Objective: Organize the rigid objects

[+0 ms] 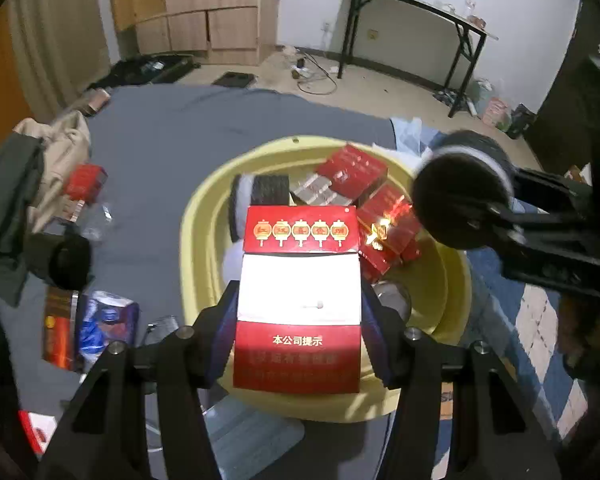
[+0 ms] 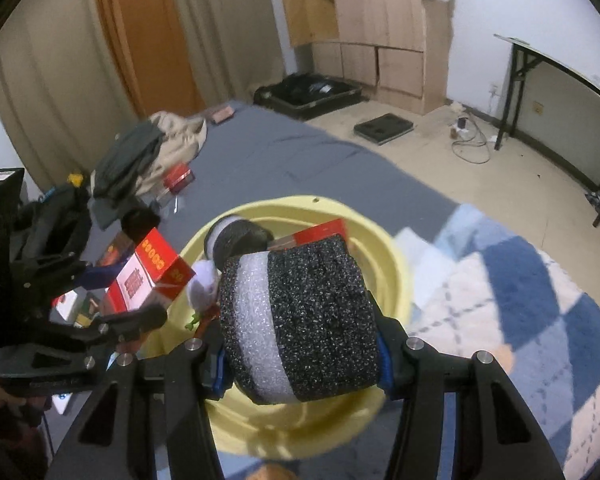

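Red carton (image 1: 298, 300) sits clamped in the left gripper (image 1: 298, 312) above the yellow basin (image 1: 204, 240); the right gripper (image 2: 300, 344) squeezes a foam roll (image 2: 300, 320). Releasing both together risks collision or spillover.

Your yellow basin (image 1: 204, 240) is crowded: red boxes (image 1: 352, 172) fill its far side, a foam roll (image 1: 260, 196) stands left. Bare grey bed (image 1: 172, 136) beyond lies open.

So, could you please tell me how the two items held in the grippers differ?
The red and white box is flat-sided and printed; the foam roll is rounded, speckled black with a white band. The left gripper holds the box, the right gripper the roll. Both hang over the yellow basin.
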`<state>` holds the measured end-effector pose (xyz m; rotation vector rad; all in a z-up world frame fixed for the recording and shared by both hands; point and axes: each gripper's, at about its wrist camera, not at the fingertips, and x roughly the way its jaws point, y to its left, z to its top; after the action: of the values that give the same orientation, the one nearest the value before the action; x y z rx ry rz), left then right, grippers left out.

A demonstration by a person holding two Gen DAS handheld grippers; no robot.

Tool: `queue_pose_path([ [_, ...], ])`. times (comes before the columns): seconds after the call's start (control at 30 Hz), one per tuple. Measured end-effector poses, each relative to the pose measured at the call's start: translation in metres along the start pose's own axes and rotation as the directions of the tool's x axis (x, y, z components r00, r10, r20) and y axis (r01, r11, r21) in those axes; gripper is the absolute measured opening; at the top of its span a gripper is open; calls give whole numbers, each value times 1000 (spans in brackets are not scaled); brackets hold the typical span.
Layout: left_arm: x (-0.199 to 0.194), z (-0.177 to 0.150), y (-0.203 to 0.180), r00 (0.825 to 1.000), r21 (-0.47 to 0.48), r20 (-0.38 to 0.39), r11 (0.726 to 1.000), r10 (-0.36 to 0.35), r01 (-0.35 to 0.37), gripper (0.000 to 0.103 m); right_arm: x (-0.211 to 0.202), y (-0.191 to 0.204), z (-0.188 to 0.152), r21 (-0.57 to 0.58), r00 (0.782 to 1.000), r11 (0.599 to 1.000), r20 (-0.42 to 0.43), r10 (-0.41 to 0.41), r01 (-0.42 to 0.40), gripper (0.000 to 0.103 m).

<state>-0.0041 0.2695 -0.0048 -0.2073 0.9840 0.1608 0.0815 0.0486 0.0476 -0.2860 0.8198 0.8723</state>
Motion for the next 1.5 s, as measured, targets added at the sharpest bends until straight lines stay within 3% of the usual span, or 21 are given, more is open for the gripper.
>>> queue_pose_path([
  [0.1,20,-1,4,998,-44,-53,998,-39,37,58,31,1,10,22,999,1000,-35,7,-7,53],
  [0.27,37,2,4,997,-46,-50,998,-51,49,58,73,-12,22,21,999,999,-38,-26,27,53],
  [0.57,53,3,-5,999,-41,-47,999,0,-2,58,105,-3,15,1,999,999,-22,-34,34,55],
  [0.6,53,2,-6,999,-42,-49,999,6,-8,60,105,-4,13,3,999,999,-23,-32,32,55],
  [0.63,52,1,-7,998,-37,-55,999,16,-18,69,106,-3,13,-2,999,999,-27,-34,34,56],
  [0.7,47,-7,-11,997,-46,-64,998,48,-51,89,101,-2,13,-13,999,999,-19,-40,40,77],
  [0.77,40,-9,-14,998,-38,-40,998,53,-54,93,90,0,14,-21,1000,999,11,-27,27,88],
  [0.9,13,-7,-22,999,-67,10,997,32,-31,102,65,-1,13,-33,998,999,51,-34,36,101],
  [1.03,-14,-7,-25,997,-124,47,991,58,-52,103,30,-5,6,-18,992,998,118,-53,56,103],
  [1.1,-25,-15,-27,997,-184,63,983,34,-22,103,11,-9,-3,-10,988,998,142,-66,68,103],
  [1.23,-26,-44,-46,995,-322,71,946,70,-44,103,-18,-16,-36,-2,979,994,172,-110,112,103],
  [1.4,-19,-85,-96,995,-205,33,974,99,-90,103,-29,-18,-105,-64,983,986,115,-145,153,103],
  [1.5,-14,-103,-104,988,-234,56,964,142,-126,103,-21,-18,-138,-103,987,983,66,-144,150,103],
])
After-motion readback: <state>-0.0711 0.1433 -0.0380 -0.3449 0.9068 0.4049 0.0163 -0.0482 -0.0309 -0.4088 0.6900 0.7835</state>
